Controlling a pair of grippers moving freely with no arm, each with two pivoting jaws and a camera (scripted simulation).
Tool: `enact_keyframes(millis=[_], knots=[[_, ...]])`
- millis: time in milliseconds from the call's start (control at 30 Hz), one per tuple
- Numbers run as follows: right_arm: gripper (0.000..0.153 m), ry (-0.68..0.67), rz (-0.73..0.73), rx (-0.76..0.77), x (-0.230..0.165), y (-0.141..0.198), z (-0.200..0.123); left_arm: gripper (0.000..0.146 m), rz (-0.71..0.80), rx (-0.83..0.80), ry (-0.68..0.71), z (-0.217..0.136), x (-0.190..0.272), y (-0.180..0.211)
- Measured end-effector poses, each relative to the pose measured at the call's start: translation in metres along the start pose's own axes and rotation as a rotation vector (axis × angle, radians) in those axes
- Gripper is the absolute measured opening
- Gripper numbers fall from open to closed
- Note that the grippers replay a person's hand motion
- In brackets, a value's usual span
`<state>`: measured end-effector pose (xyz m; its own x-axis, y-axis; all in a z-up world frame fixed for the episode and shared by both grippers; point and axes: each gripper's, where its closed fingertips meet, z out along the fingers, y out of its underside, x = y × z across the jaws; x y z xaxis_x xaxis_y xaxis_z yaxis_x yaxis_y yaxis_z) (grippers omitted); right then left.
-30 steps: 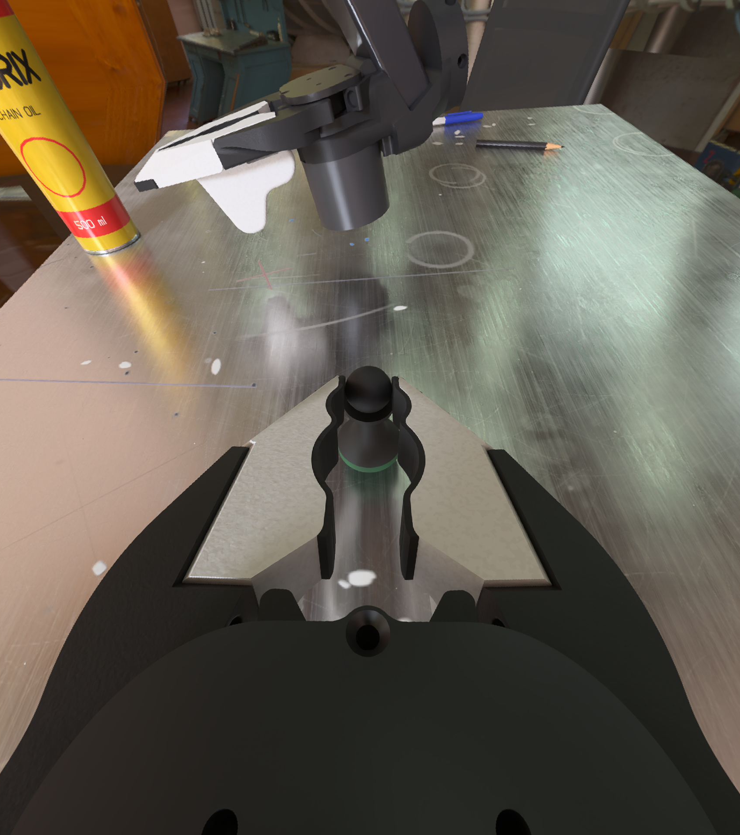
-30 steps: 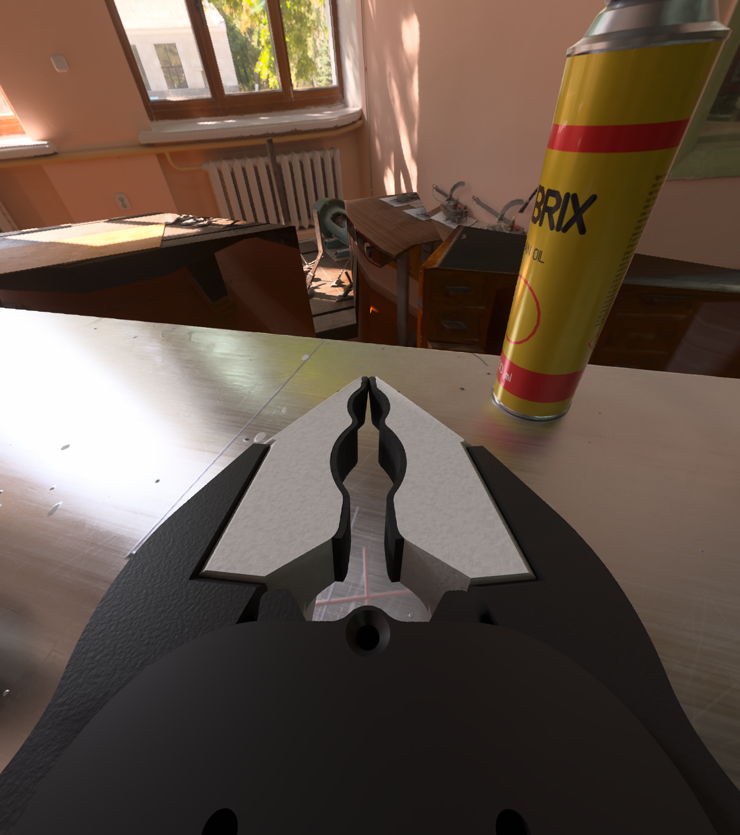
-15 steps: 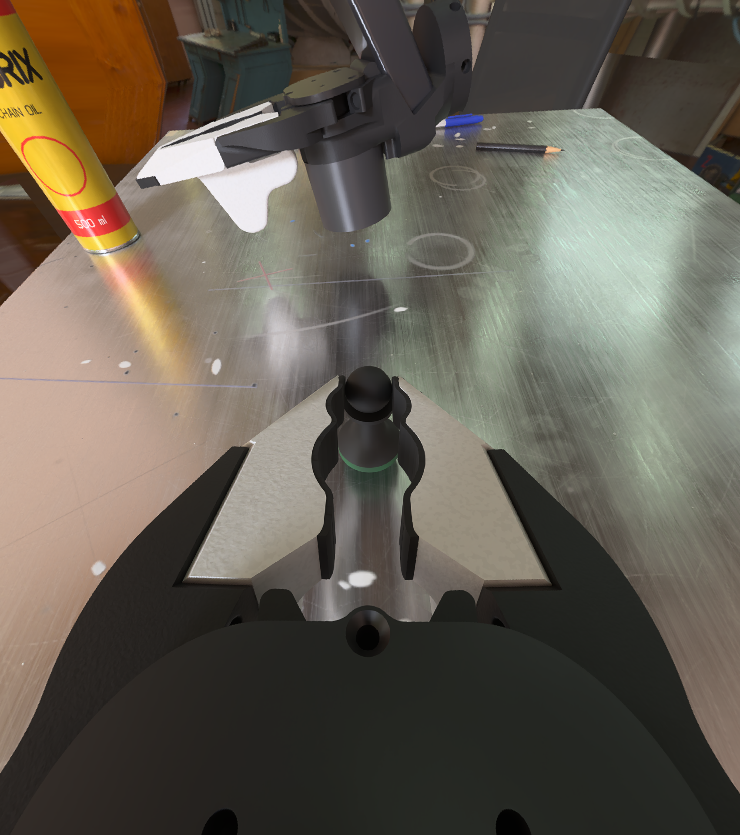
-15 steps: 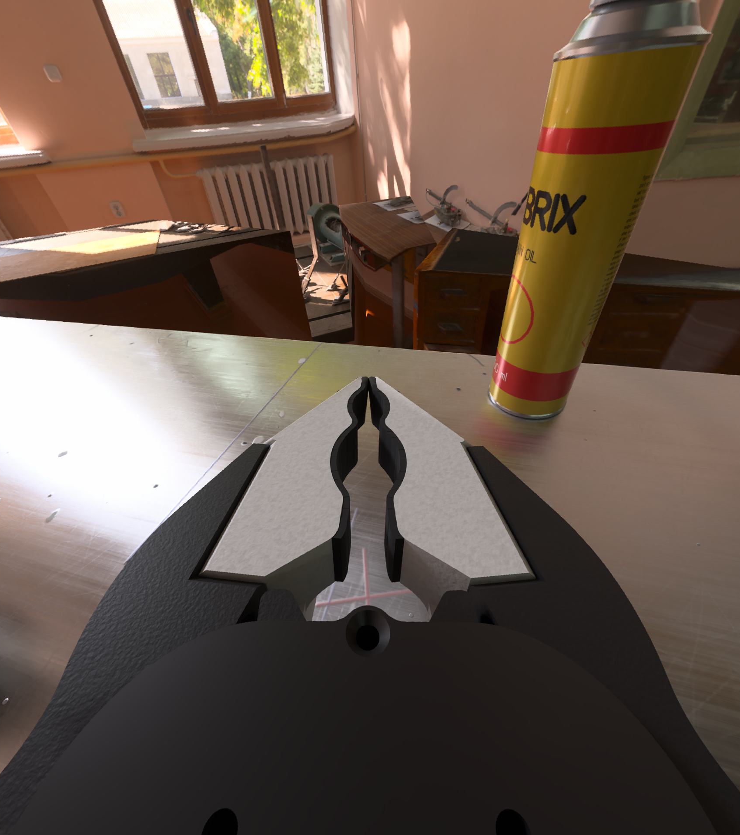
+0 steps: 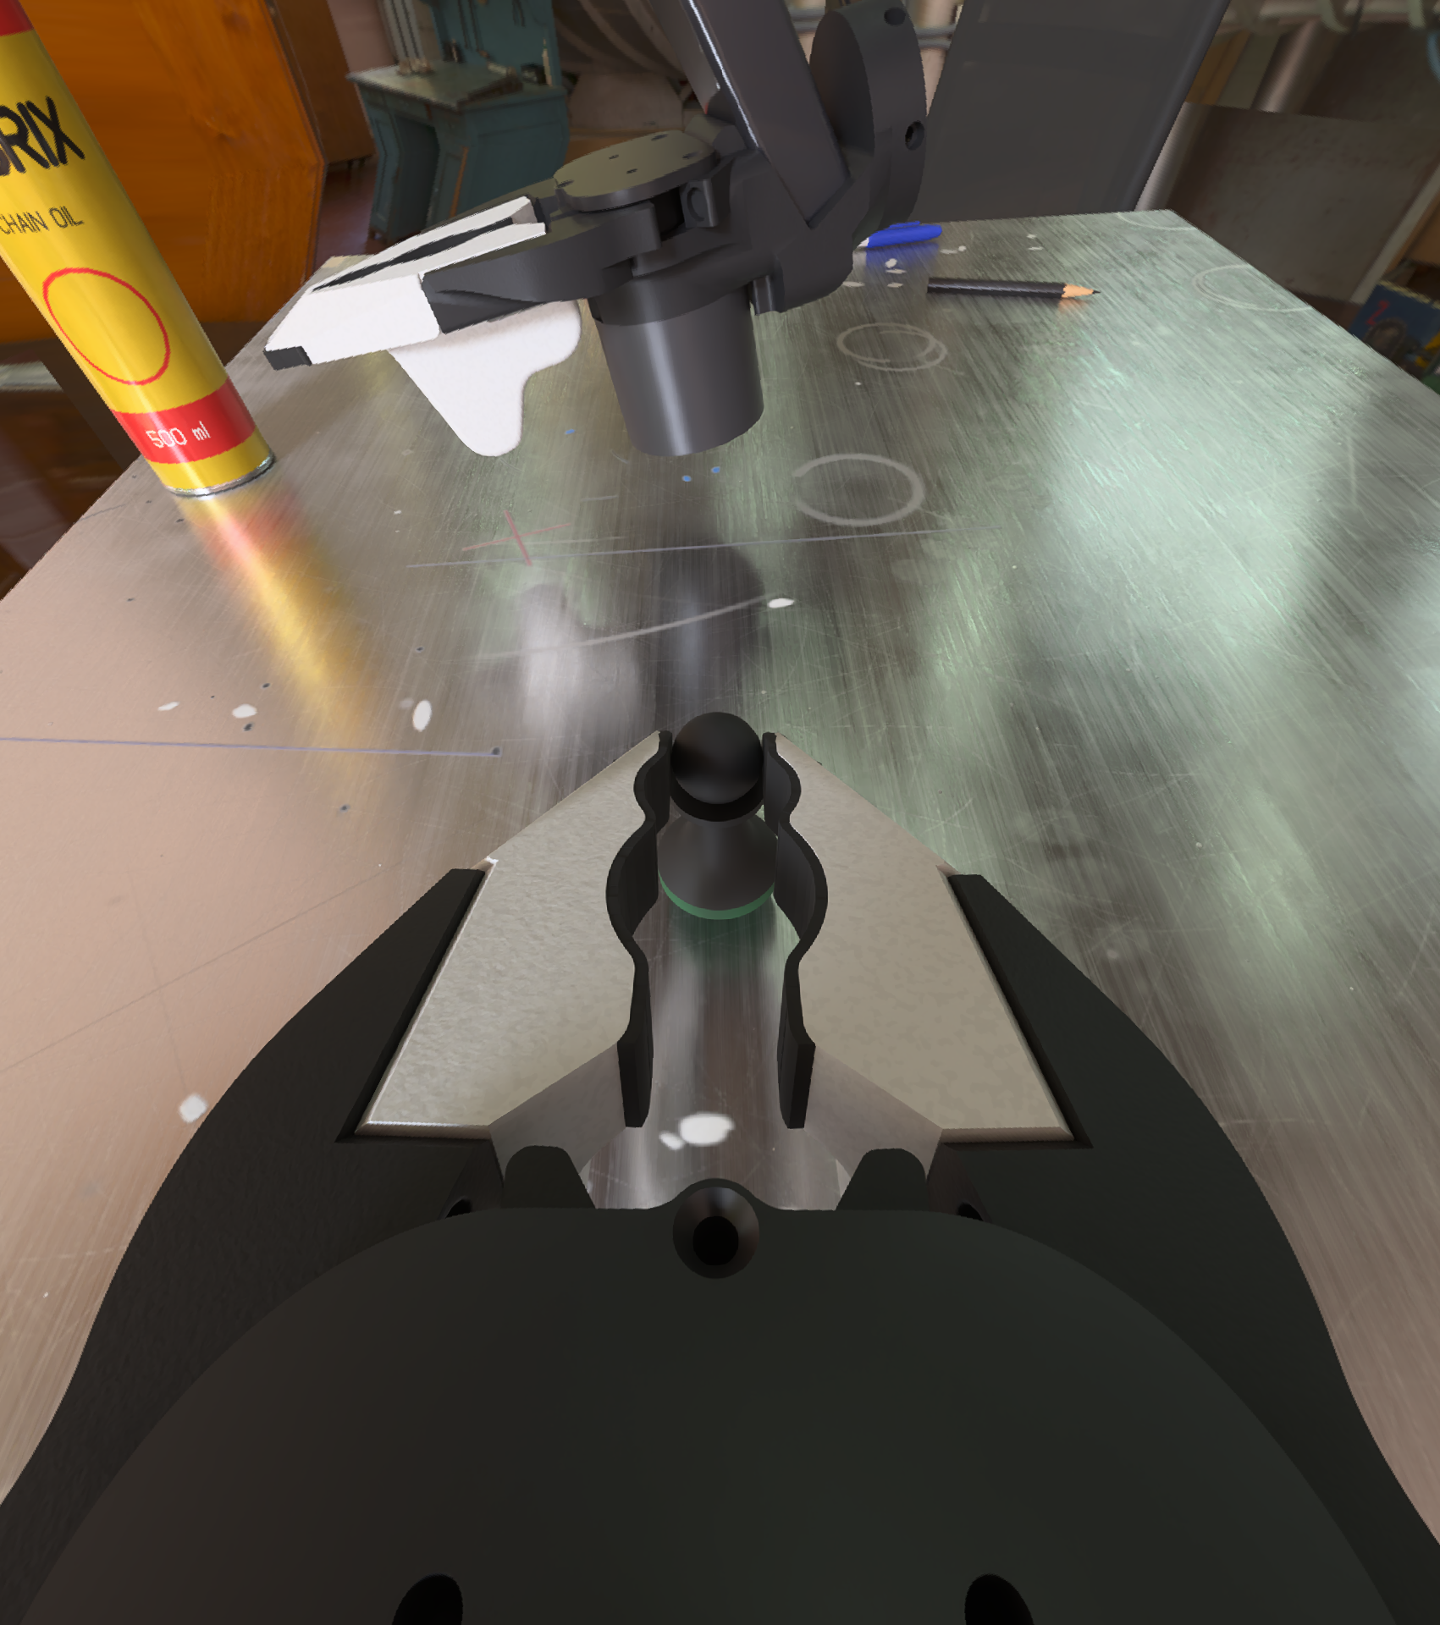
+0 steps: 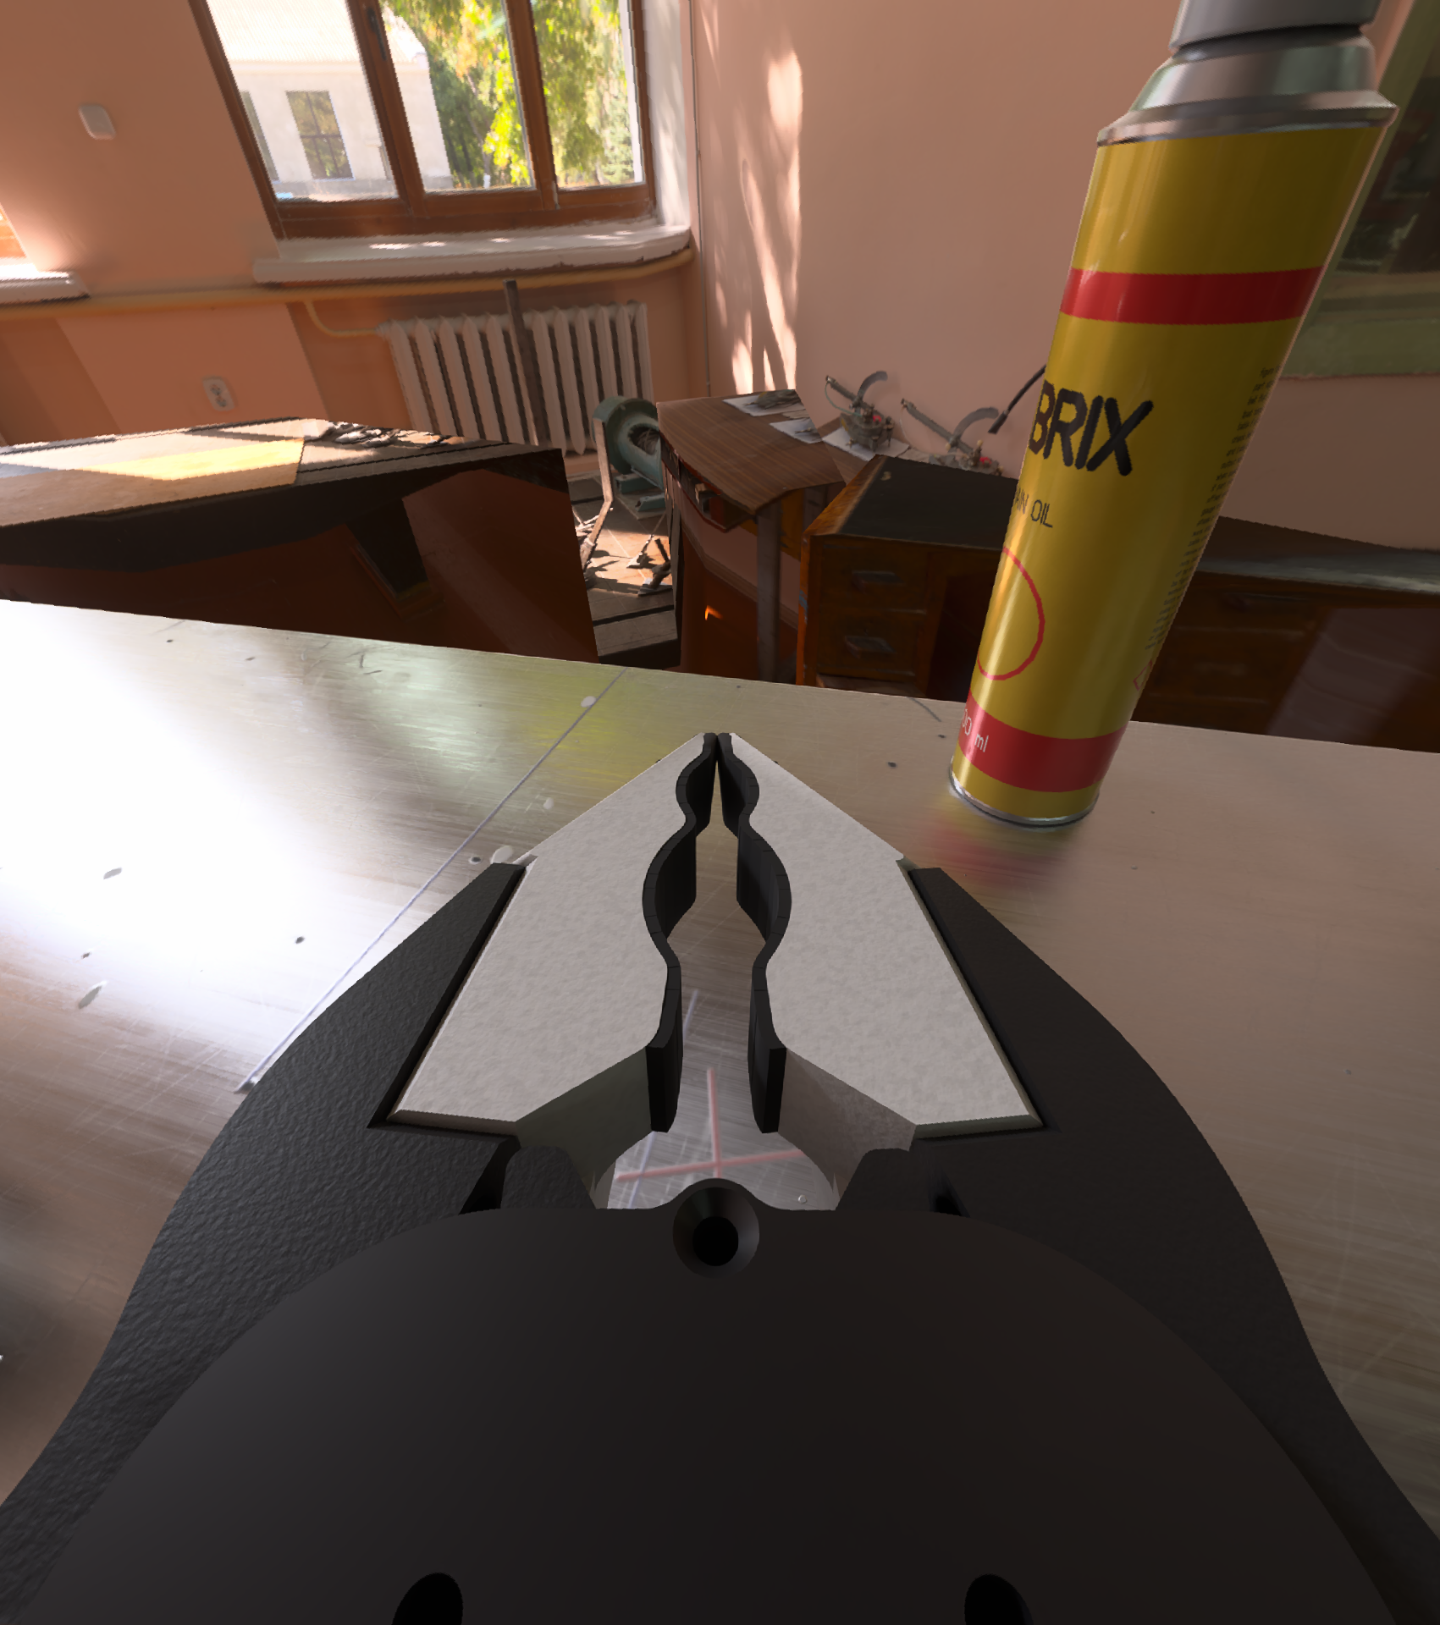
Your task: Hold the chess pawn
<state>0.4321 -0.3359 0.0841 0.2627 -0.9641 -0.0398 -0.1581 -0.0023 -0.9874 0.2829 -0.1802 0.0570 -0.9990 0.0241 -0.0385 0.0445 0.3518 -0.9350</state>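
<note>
The brushed-metal surface [image 5: 1138,703] lies broad and bare rightward; its left edge runs close. A yellow spray can [image 5: 83,290] stands by that edge. The right hand-held gripper [image 6: 716,747], pinched shut and empty, hovers nearby. The left hand-held gripper [image 5: 716,747] clamps the black chess pawn [image 5: 714,818], upright between its fingertips.

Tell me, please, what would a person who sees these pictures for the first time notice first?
The eye goes first to the black chess pawn, gripped between the fingers of the left tool low over the metal table. Next comes the tall yellow spray can with red bands, standing at the table's far left corner. The right tool hovers beside the can, shut and empty.
</note>
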Motion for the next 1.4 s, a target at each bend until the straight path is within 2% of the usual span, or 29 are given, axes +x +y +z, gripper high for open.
enact_keyframes(millis=[567, 667, 833, 933, 1133, 1400], knots=[[0.000, -0.001, -0.023, 0.004, -0.002, -0.001, 0.000, 0.020, -0.008, 0.005, -0.004, 0.000, -0.002, -0.001], [0.000, -0.001, -0.025, 0.004, -0.003, -0.001, 0.000, 0.020, -0.110, 0.079, 0.024, -0.004, -0.004, -0.011], [0.000, -0.003, -0.025, 0.005, -0.003, -0.001, 0.000, 0.020, -0.378, 0.281, 0.259, -0.014, 0.007, -0.034], [0.000, -0.003, -0.029, 0.006, -0.003, -0.001, 0.000, 0.020, -0.477, 0.322, 0.329, -0.016, 0.009, -0.038], [0.000, -0.003, -0.038, 0.007, -0.004, -0.001, 0.000, 0.020, -0.572, 0.373, 0.388, -0.021, 0.005, -0.042], [0.000, -0.001, -0.036, 0.011, -0.004, -0.001, -0.001, 0.020, -0.569, 0.376, 0.380, -0.021, 0.005, -0.042]])
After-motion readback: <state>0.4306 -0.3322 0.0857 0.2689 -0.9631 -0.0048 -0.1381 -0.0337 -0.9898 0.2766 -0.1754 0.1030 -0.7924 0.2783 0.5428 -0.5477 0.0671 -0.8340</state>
